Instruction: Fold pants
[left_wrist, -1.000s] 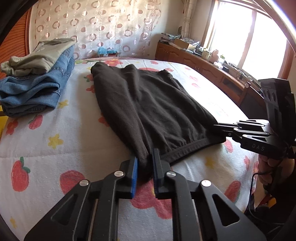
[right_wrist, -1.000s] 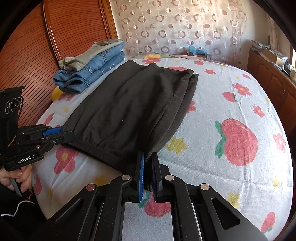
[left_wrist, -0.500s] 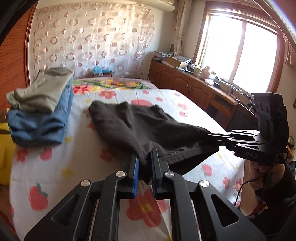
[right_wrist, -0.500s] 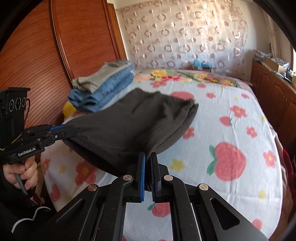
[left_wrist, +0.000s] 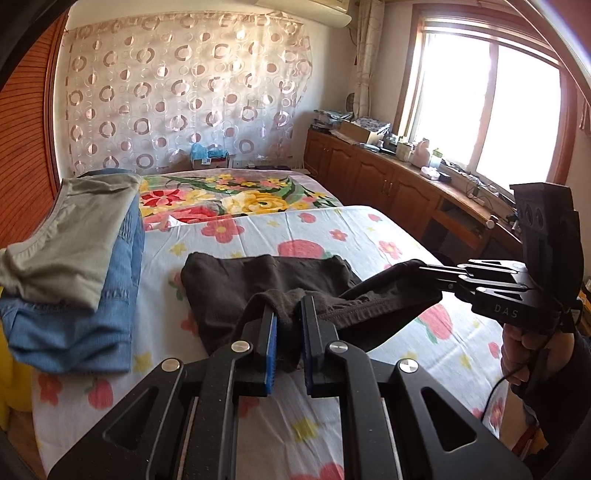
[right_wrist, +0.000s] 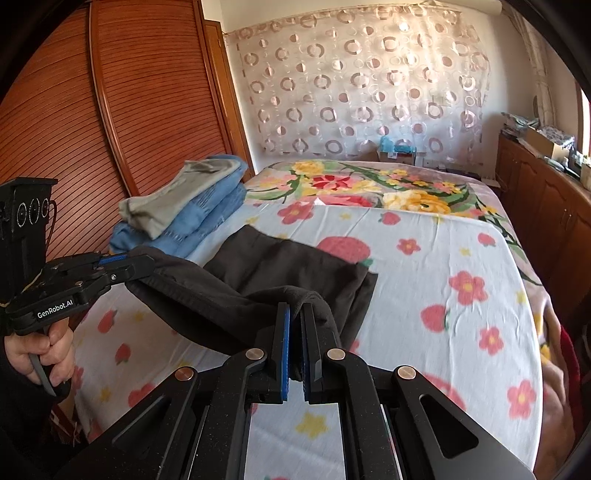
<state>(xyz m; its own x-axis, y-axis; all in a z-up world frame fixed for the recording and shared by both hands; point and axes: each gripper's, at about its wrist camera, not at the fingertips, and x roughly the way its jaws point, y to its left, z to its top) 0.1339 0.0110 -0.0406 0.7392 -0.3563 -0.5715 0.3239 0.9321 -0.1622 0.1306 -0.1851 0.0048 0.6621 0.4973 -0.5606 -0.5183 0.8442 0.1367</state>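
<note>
Your left gripper (left_wrist: 288, 314) has its jaws pinched on a bunched corner of the dark pants (left_wrist: 236, 291), the cloth squeezed between the blue pads and spilling over their tips. Your right gripper (right_wrist: 295, 317) is clamped the same way on the other corner of that edge, its pads nearly together with a thin fold of cloth between them. In the left wrist view the right gripper (left_wrist: 424, 267) reaches in from the right side, with your hand (left_wrist: 517, 343) around its handle. In the right wrist view the left gripper (right_wrist: 125, 264) comes in from the left, and your other hand (right_wrist: 40, 350) grips its trigger.

The edge of the pants you hold hangs in the air between the two grippers, sagging a little in the middle. The rest of the pants slopes down and lies flat on the bed (left_wrist: 332, 236), which has a sheet with flowers and strawberries. To the left of the pants, near the wooden wall (right_wrist: 92, 129), sits a stack of folded clothes (left_wrist: 74, 266): blue jeans below, a grey-green garment on top. A curtain (left_wrist: 184, 96) with ring patterns hangs behind the bed, and a wooden cabinet (left_wrist: 388, 181) runs under the window (left_wrist: 491, 110).
</note>
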